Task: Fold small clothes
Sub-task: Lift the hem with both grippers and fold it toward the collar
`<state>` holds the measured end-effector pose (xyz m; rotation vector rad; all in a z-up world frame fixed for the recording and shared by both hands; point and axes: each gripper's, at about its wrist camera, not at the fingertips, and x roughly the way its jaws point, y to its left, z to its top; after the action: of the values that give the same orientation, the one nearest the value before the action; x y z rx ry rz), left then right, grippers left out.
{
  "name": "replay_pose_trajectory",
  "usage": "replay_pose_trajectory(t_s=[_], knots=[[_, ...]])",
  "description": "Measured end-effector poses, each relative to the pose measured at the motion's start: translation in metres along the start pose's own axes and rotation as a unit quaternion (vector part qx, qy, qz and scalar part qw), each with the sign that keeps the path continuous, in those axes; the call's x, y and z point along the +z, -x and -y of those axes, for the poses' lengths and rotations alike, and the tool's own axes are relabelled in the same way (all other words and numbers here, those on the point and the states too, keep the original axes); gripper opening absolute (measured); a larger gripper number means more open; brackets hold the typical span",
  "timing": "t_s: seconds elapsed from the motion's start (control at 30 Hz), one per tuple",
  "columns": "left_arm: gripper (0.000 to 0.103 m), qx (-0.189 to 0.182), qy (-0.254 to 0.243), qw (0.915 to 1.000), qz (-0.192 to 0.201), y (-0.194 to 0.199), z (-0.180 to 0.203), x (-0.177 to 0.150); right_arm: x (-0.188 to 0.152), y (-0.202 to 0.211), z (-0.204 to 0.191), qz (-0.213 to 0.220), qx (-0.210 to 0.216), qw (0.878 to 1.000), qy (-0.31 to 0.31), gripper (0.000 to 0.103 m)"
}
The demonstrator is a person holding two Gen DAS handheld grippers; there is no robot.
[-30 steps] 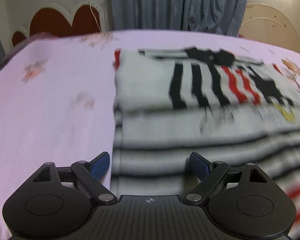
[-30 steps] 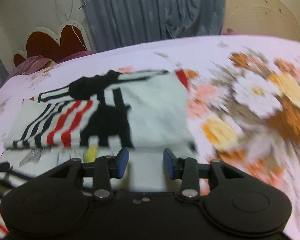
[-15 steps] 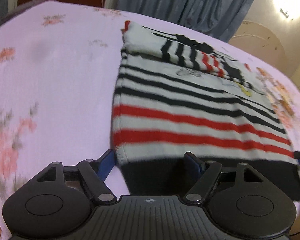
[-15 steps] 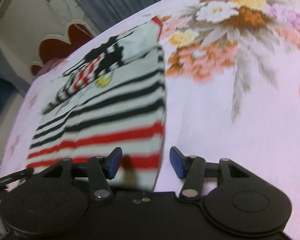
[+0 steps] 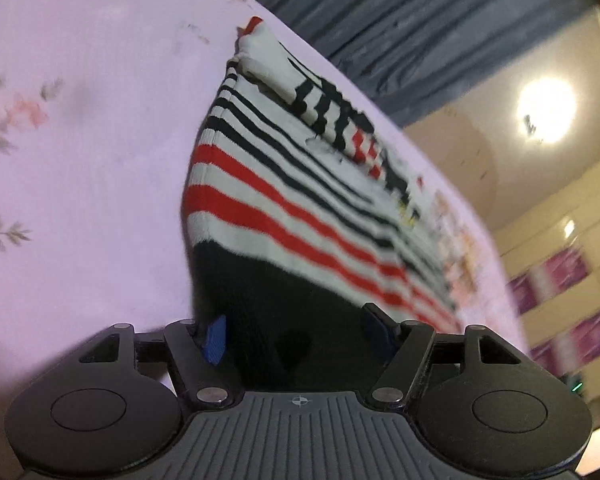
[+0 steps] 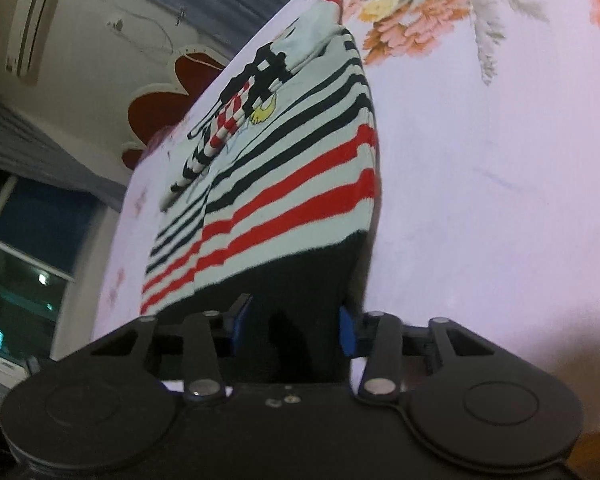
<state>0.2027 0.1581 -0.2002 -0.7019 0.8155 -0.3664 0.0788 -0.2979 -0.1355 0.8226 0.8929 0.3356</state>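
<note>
Both grippers dropped from above folded sleeves to black hem of striped sweater, cameras now low and tilted. Left gripper jaws wide apart, hem corner between them, not pinched. Right gripper likewise spread around opposite hem corner. Sweater lies flat on floral bedsheet, sleeves folded across chest at far end. Step, by my guess: taking hold of hem for bottom-up fold. Next: clamp both corners, lift together, carry toward collar.

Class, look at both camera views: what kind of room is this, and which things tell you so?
Most likely a bedroom: the sweater lies on a floral bedsheet, with a shaped headboard against the wall and curtains behind.
</note>
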Motion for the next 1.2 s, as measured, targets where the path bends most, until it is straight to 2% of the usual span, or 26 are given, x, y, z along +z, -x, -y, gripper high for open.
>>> replay_pose_trajectory(t_s=[0.13, 0.17, 0.2, 0.23, 0.4, 0.47, 0.53, 0.57, 0.6, 0.63, 0.67, 0.7, 0.77, 0.8, 0.87, 0.9, 0.97, 1.0, 1.1, 1.2], knots=[[0.063, 0.0, -0.005, 1.0, 0.005, -0.013, 0.006, 0.004, 0.009, -0.007, 0.004, -0.004, 0.007, 1.0, -0.013, 0.032], [0.059, 0.005, -0.016, 0.9999, 0.002, -0.014, 0.01, 0.004, 0.008, -0.008, 0.003, -0.007, 0.004, 1.0, -0.006, 0.032], [0.05, 0.012, -0.025, 0.9996, -0.002, -0.014, 0.013, 0.002, 0.006, -0.008, 0.0, -0.011, 0.001, 1.0, 0.005, 0.031], [0.049, 0.011, -0.027, 0.9996, -0.004, -0.012, 0.013, 0.0, 0.004, -0.008, -0.001, -0.015, -0.001, 1.0, 0.014, 0.03], [0.049, -0.013, -0.01, 0.9999, 0.001, 0.001, 0.005, -0.012, 0.0, -0.005, -0.002, -0.016, -0.002, 1.0, 0.025, 0.025], [0.049, -0.009, -0.011, 0.9999, -0.006, 0.001, 0.006, -0.015, 0.0, -0.004, -0.001, -0.014, -0.005, 1.0, 0.025, 0.02], [0.046, -0.007, -0.008, 0.9999, -0.005, 0.0, 0.005, -0.014, 0.002, -0.004, 0.0, -0.015, -0.002, 1.0, 0.026, 0.019], [0.042, 0.001, -0.009, 1.0, -0.004, -0.002, 0.006, -0.013, 0.003, -0.005, -0.001, -0.016, -0.003, 0.999, 0.029, 0.016], [0.026, 0.016, -0.012, 0.9998, -0.002, -0.003, 0.006, -0.013, 0.004, -0.006, -0.001, -0.017, -0.006, 0.999, 0.035, 0.01], [0.004, 0.042, -0.019, 0.9989, -0.001, -0.005, 0.007, -0.012, 0.004, -0.007, -0.002, -0.018, -0.01, 0.999, 0.041, 0.007], [0.004, 0.057, -0.024, 0.9981, 0.003, -0.004, 0.008, -0.013, 0.004, -0.007, -0.004, -0.018, -0.016, 0.998, 0.049, 0.006], [0.004, 0.052, -0.026, 0.9982, 0.018, 0.0, 0.01, -0.013, 0.003, -0.003, -0.008, -0.008, -0.021, 0.998, 0.065, 0.006], [0.004, 0.036, -0.033, 0.9974, 0.053, 0.015, 0.017, -0.015, 0.003, 0.015, -0.02, 0.026, 0.006, 0.996, 0.09, 0.005], [0.004, 0.042, -0.034, 0.9967, 0.059, 0.019, 0.018, -0.014, 0.004, 0.022, -0.024, 0.039, 0.019, 0.995, 0.094, 0.005], [0.004, 0.088, -0.041, 0.9946, 0.038, 0.011, 0.012, -0.014, 0.007, 0.025, -0.022, 0.049, 0.022, 0.994, 0.099, 0.005], [0.004, 0.099, -0.042, 0.9939, 0.026, 0.006, 0.008, -0.014, 0.009, 0.018, -0.014, 0.036, 0.012, 0.995, 0.087, 0.005], [0.004, 0.089, -0.026, 0.9952, 0.032, 0.007, 0.006, -0.01, 0.013, 0.0, 0.002, 0.0, -0.031, 0.997, 0.065, 0.005], [0.004, 0.083, -0.026, 0.9954, 0.041, 0.009, 0.009, -0.006, 0.014, -0.002, 0.003, -0.003, -0.033, 0.997, 0.064, 0.005], [0.004, 0.048, -0.023, 0.9958, 0.074, 0.015, 0.02, 0.017, 0.028, 0.013, -0.014, 0.043, 0.005, 0.997, 0.062, 0.005], [0.004, 0.02, -0.028, 0.9941, 0.103, 0.007, 0.033, 0.054, 0.062, 0.018, -0.036, 0.087, 0.02, 0.994, 0.07, 0.005]])
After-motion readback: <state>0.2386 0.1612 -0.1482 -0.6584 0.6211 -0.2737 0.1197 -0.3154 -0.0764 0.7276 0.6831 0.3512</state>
